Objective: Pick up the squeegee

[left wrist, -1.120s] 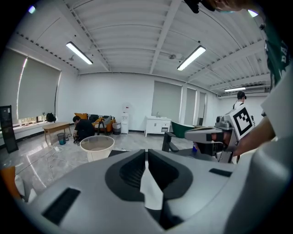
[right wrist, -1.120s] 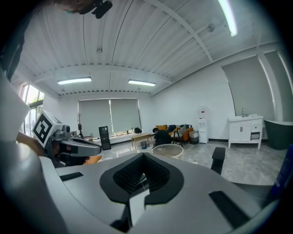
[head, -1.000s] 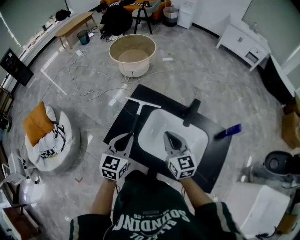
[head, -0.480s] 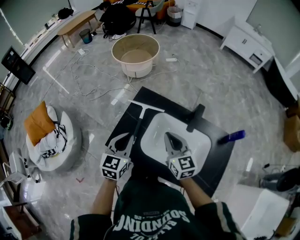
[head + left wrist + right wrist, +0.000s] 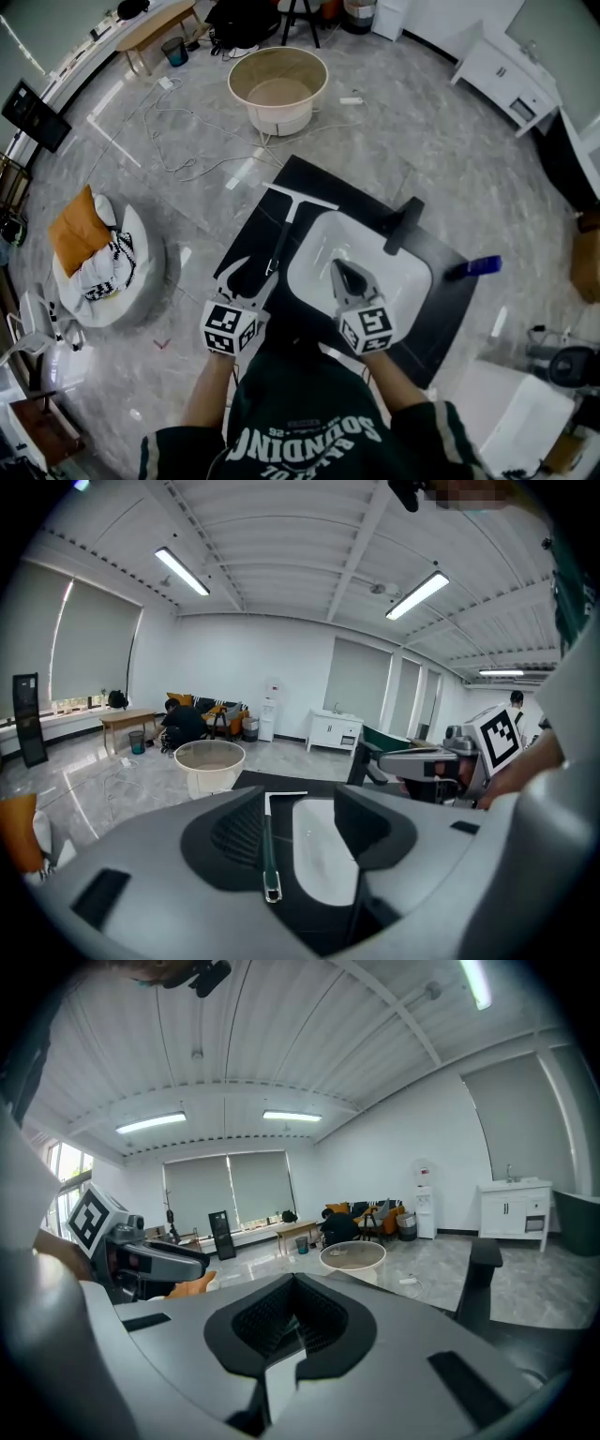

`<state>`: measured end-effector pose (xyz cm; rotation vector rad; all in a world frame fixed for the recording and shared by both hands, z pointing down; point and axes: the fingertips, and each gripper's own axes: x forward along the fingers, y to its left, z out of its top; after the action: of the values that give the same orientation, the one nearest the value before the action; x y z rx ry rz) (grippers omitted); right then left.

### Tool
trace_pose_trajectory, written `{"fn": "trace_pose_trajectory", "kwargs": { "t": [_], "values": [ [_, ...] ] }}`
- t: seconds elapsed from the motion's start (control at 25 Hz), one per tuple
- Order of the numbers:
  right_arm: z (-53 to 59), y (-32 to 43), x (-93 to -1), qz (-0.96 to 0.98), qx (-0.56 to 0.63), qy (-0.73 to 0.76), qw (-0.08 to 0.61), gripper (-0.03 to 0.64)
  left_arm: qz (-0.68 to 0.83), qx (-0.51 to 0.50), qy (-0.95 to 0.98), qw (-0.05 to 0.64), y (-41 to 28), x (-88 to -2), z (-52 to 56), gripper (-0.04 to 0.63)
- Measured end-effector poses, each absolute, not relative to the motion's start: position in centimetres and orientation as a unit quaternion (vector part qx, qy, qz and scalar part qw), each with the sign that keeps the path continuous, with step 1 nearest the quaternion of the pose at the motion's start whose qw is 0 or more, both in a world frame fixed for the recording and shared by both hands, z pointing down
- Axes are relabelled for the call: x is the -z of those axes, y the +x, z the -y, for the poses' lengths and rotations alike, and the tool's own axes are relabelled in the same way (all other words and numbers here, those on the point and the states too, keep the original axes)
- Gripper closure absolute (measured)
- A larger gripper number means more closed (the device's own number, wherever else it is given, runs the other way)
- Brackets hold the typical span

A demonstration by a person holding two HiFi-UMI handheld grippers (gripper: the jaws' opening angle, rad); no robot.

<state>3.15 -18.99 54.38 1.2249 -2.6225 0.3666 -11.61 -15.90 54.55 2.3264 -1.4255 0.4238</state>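
Note:
The squeegee (image 5: pixel 284 230) lies on a black countertop (image 5: pixel 248 230), white blade at the far end, dark handle pointing back toward me. My left gripper (image 5: pixel 247 275) is at the near end of the handle and its jaws are opening. In the left gripper view the handle (image 5: pixel 267 850) runs between the wide-apart jaws of the left gripper (image 5: pixel 298 801), close to the left pad, with no pad pressing on it. My right gripper (image 5: pixel 348 277) hovers over the white sink basin (image 5: pixel 394 267), shut with nothing in it. The right gripper (image 5: pixel 292 1283) shows its jaws closed together.
A black faucet (image 5: pixel 404 224) stands at the basin's far side and a blue object (image 5: pixel 479 266) lies to its right. On the floor are a round beige tub (image 5: pixel 278 89), loose cables (image 5: pixel 178 141) and a beanbag with an orange cushion (image 5: pixel 77 237).
The left gripper's jaws, shut before, now stand wide apart around the end of the squeegee handle. Both grippers have sunk a little.

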Motion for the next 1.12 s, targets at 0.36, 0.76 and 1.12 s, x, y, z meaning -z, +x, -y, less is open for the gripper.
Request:
{"fn": "trace_pose_trajectory", "kwargs": {
  "t": [0.36,0.76,1.12],
  "values": [
    [19.3,2.2,-55.6,0.889,-0.137,0.421,0.113,0.617,0.500,-0.177,0.822,0.210,-12.1,-57.1,16.5,0.385],
    [20.5,2.8,-57.1,0.878,-0.150,0.437,0.126,0.617,0.489,-0.192,0.815,0.242,-12.0,-61.4,19.4,0.385],
    [21.5,3.4,-57.8,0.865,-0.161,0.456,0.134,0.617,0.465,-0.229,0.814,0.263,-10.8,-65.5,22.6,0.385]
  ]
}}
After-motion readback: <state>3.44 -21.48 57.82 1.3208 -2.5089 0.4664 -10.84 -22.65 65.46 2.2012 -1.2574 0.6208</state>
